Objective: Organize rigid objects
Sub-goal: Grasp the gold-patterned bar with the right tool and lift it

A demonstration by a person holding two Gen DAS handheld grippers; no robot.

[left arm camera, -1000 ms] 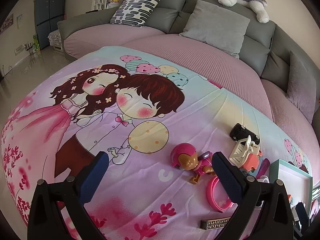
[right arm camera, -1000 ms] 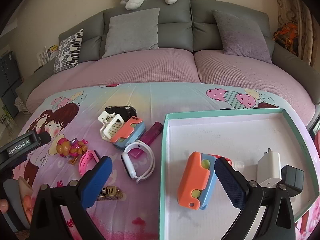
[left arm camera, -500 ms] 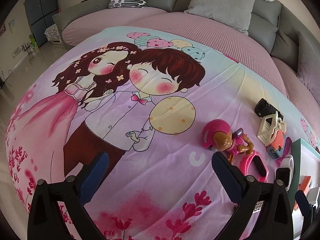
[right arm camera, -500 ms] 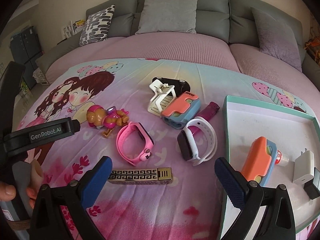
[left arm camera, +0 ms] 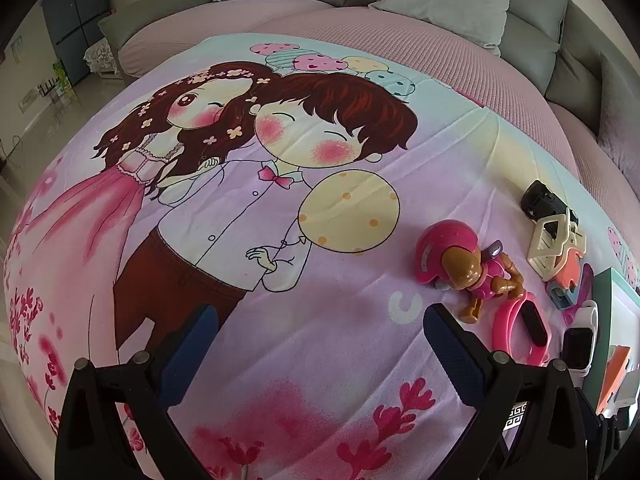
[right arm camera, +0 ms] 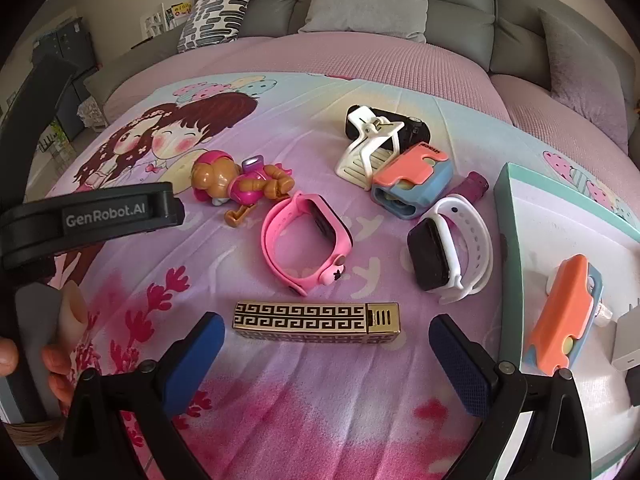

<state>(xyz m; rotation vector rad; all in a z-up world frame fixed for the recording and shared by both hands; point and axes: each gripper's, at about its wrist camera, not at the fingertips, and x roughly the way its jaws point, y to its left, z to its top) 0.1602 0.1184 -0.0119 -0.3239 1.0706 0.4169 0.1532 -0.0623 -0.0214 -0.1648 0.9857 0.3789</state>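
The right hand-held gripper [right arm camera: 326, 350] hangs low over the cartoon-print blanket [right arm camera: 320, 420] with its blue-padded fingers [right arm camera: 192, 360] spread wide apart and nothing between them. Just ahead of the fingertips, at 12 o'clock, lies the gold lighter [right arm camera: 317, 321] with a black key pattern, flat and crosswise, touching neither pad. Beyond it, at 12 o'clock, rests the pink watch [right arm camera: 306, 240], and at 1 o'clock the white watch [right arm camera: 448, 250] lies on its side. Farther out at 11 o'clock the pup figure [right arm camera: 240, 182] lies on the blanket. At 1 o'clock in the distance the white claw clip [right arm camera: 370, 144] leans on a black toy car [right arm camera: 416, 128], with an orange-and-blue toy [right arm camera: 414, 180] just beside them and a purple tube [right arm camera: 474, 182] partly hidden behind it. The teal-rimmed box [right arm camera: 516, 200] sits at 3 o'clock, holding a second orange-and-blue toy [right arm camera: 560, 316] and a white charger [right arm camera: 626, 340].

The left hand-held gripper [left arm camera: 320, 346] is likewise spread wide and empty above the blanket's printed couple. From its camera the pup figure [left arm camera: 464, 266] and pink watch [left arm camera: 520, 332] lie at 2 o'clock, just beyond the right finger.
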